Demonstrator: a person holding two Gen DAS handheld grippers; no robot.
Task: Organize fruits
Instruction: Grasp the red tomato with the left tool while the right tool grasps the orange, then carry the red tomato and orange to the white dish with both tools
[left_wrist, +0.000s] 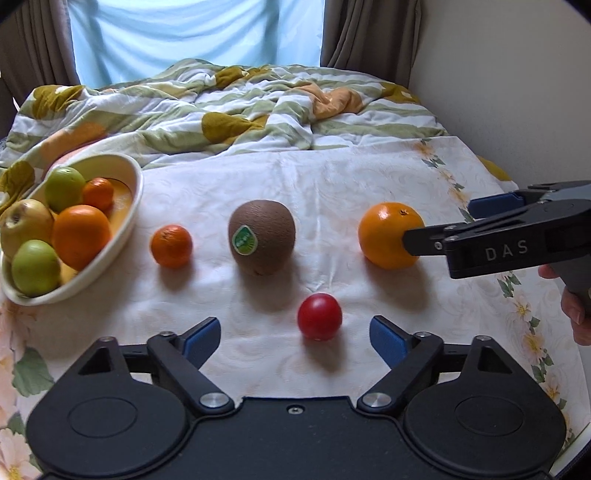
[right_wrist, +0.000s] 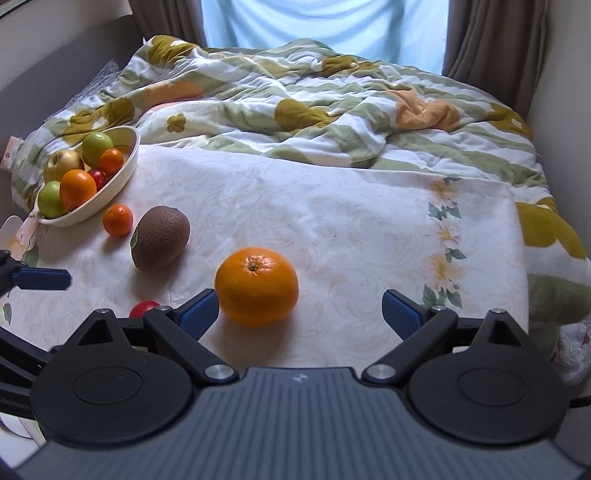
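A cream oval bowl (left_wrist: 125, 206) at the left holds several apples and oranges; it also shows in the right wrist view (right_wrist: 122, 177). On the cloth lie a small mandarin (left_wrist: 171, 245), a brown kiwi with a green sticker (left_wrist: 261, 236), a big orange (left_wrist: 389, 234) and a small red fruit (left_wrist: 319, 316). My left gripper (left_wrist: 294, 341) is open, with the red fruit just ahead between its fingers. My right gripper (right_wrist: 299, 310) is open, with the big orange (right_wrist: 256, 286) next to its left finger. In the left wrist view the right gripper (left_wrist: 439, 229) comes in from the right, against the orange.
The fruits lie on a white flowered cloth (left_wrist: 332, 177) spread over a bed. A rumpled striped quilt (left_wrist: 240, 107) lies behind it. A wall (left_wrist: 517, 74) runs along the right and curtains (left_wrist: 369, 33) hang at the back.
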